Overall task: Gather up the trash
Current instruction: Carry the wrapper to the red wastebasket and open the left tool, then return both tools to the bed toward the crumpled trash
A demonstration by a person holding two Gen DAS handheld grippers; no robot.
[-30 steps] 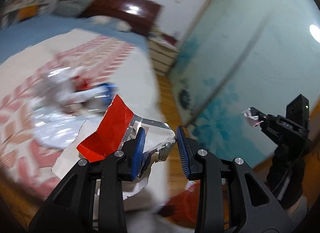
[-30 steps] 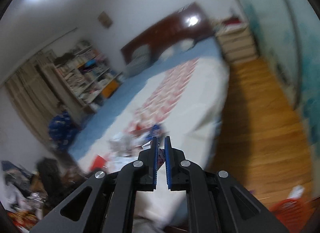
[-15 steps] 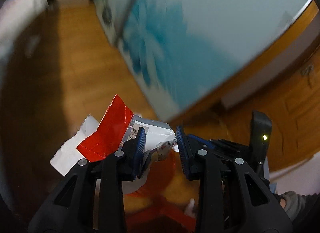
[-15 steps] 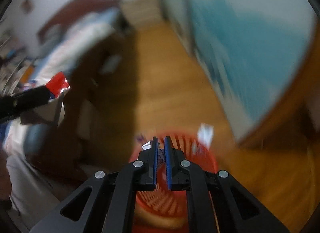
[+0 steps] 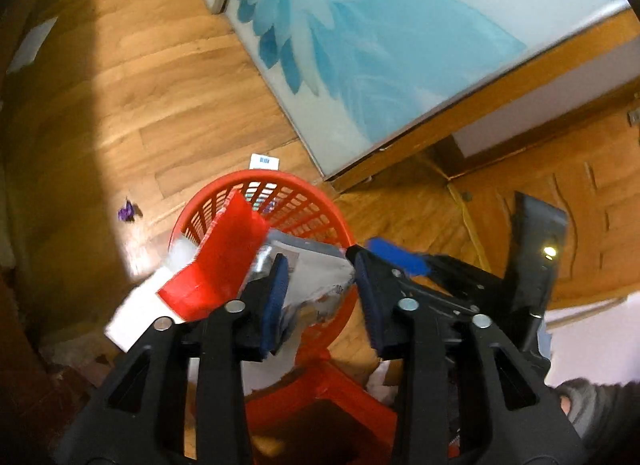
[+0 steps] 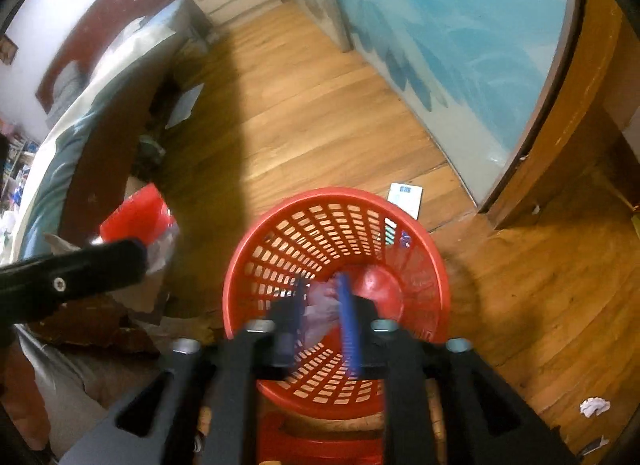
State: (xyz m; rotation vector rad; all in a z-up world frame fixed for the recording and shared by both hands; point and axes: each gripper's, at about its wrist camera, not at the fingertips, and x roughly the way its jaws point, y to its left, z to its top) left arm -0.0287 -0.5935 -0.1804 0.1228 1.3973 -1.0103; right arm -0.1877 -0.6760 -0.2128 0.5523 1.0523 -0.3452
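A red slotted plastic basket (image 6: 336, 225) stands on the wood floor; it also shows in the left wrist view (image 5: 280, 201). My right gripper (image 6: 324, 305) hangs over the basket's mouth, its jaws parted around a pale crumpled wrapper (image 6: 320, 303) that sits loose between them. My left gripper (image 5: 320, 289) is beside the basket's rim with its jaws wide apart; a red and silver foil wrapper (image 5: 224, 261) with white paper clings to its left finger (image 5: 274, 297). The right gripper also shows in the left wrist view (image 5: 400, 257).
A small white card (image 6: 406, 195) lies on the floor by the basket. A purple scrap (image 5: 128, 211) and a white crumpled paper (image 6: 594, 405) lie on the floor. A blue floral glass door (image 6: 460, 25) stands to the right. The bed (image 6: 80, 105) is at left.
Both grippers swung from the bed down to the red basket. The right gripper's jaws, shut before, have parted over the basket. The left gripper kept the red foil wrapper.
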